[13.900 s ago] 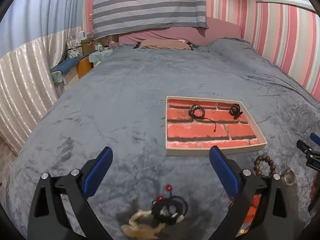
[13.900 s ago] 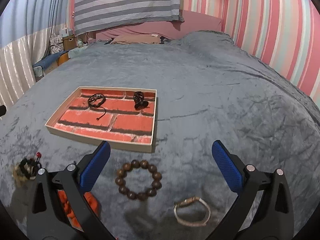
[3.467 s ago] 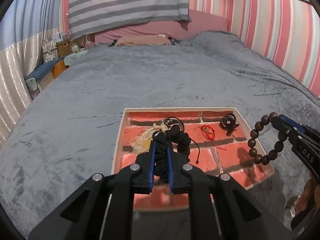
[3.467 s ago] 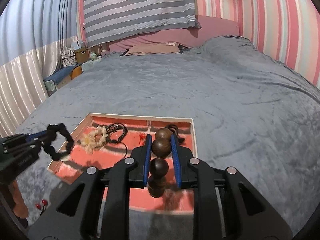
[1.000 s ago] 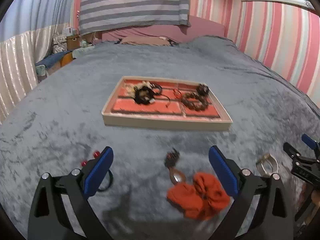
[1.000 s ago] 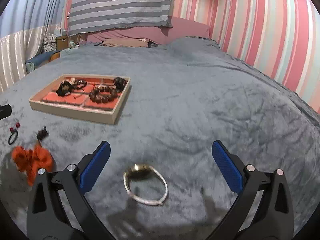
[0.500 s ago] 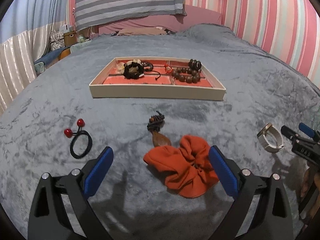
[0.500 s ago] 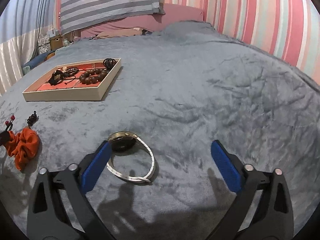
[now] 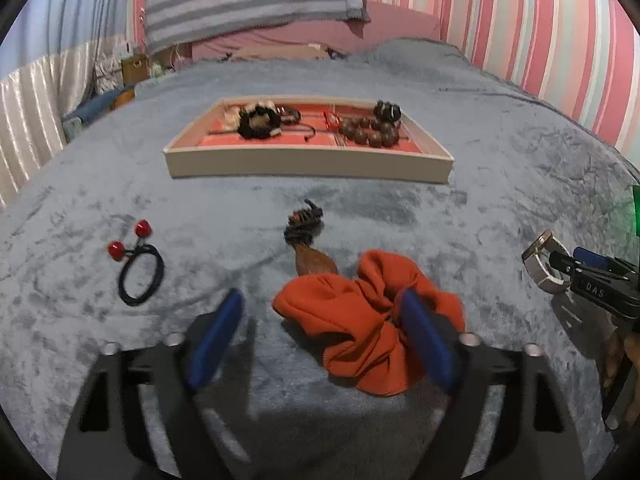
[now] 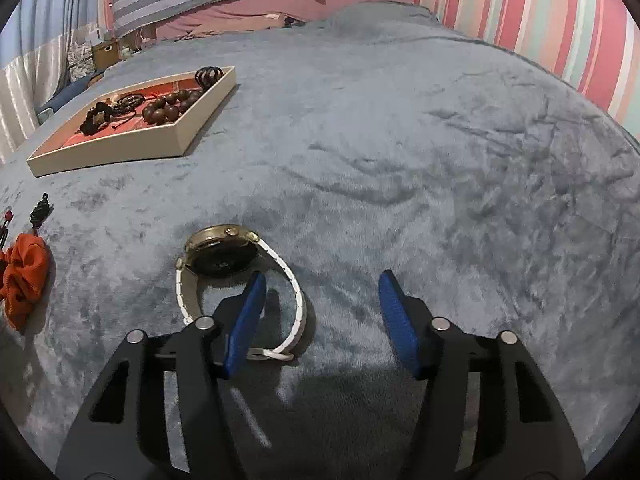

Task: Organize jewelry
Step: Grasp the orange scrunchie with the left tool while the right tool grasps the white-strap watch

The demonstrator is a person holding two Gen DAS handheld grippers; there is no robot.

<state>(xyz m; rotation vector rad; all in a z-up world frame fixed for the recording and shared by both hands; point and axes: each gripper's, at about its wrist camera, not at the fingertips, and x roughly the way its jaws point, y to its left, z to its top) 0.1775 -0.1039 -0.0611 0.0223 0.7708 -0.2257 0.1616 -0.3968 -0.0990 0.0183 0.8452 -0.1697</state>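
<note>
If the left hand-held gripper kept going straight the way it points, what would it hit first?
Probably the orange scrunchie: it lies between the closing fingers of the left hand-held gripper, nearer the right one, not yet pinched. Depth is hard to judge.

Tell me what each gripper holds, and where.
Nothing yet. Left gripper, closing, straddles the orange scrunchie; right gripper, closing, straddles the watch strap.
</note>
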